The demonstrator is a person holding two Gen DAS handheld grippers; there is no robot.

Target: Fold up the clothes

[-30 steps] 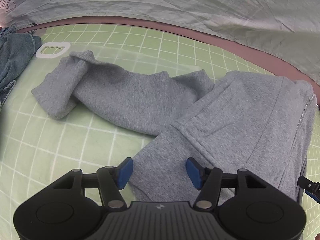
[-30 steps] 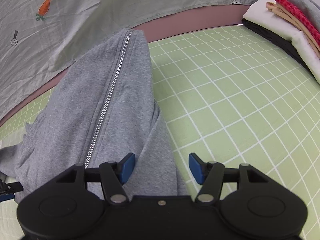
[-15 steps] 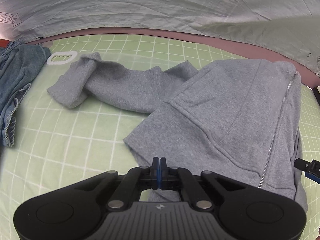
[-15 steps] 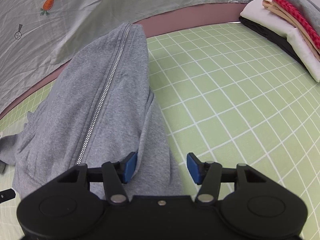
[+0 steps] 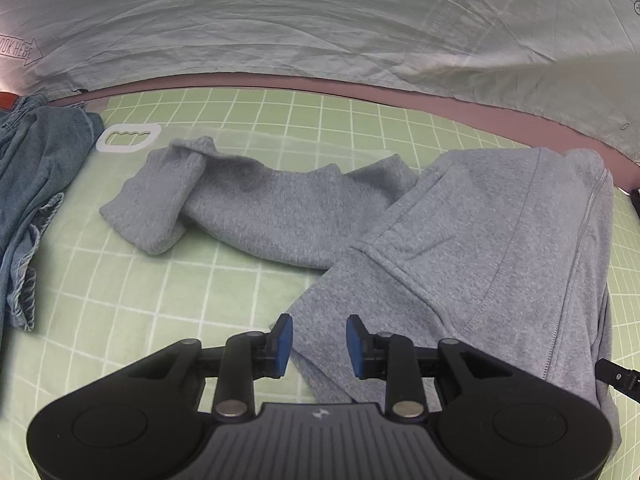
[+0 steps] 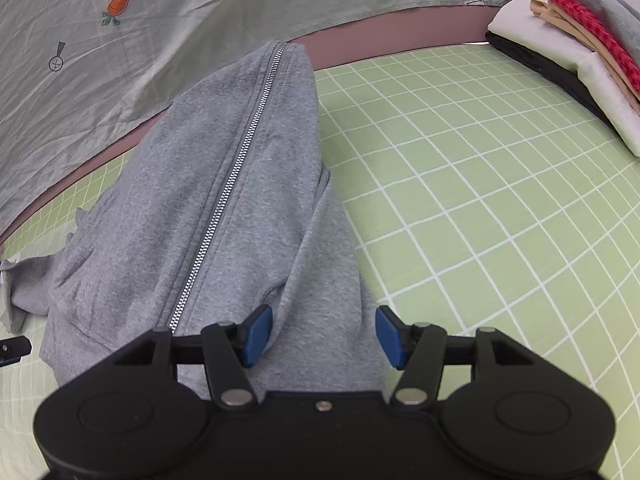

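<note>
A grey zip-up sweatshirt (image 5: 480, 248) lies on the green gridded mat (image 5: 160, 292), body folded lengthwise, one sleeve (image 5: 256, 208) stretched to the left. My left gripper (image 5: 319, 340) is open just over the garment's near corner, with cloth between its blue pads. In the right wrist view the same sweatshirt (image 6: 224, 208) shows its silver zipper (image 6: 228, 196). My right gripper (image 6: 324, 334) is open over the garment's near end, cloth lying between the pads.
Blue jeans (image 5: 28, 184) lie at the left edge by a white plastic handle (image 5: 128, 138). A stack of folded clothes (image 6: 576, 48) sits at the far right. A pale sheet with a carrot print (image 5: 320, 20) hangs behind the mat.
My left gripper was open a second ago, shut half a second ago, and is open again over the garment's corner. My right gripper stayed open and barely moved.
</note>
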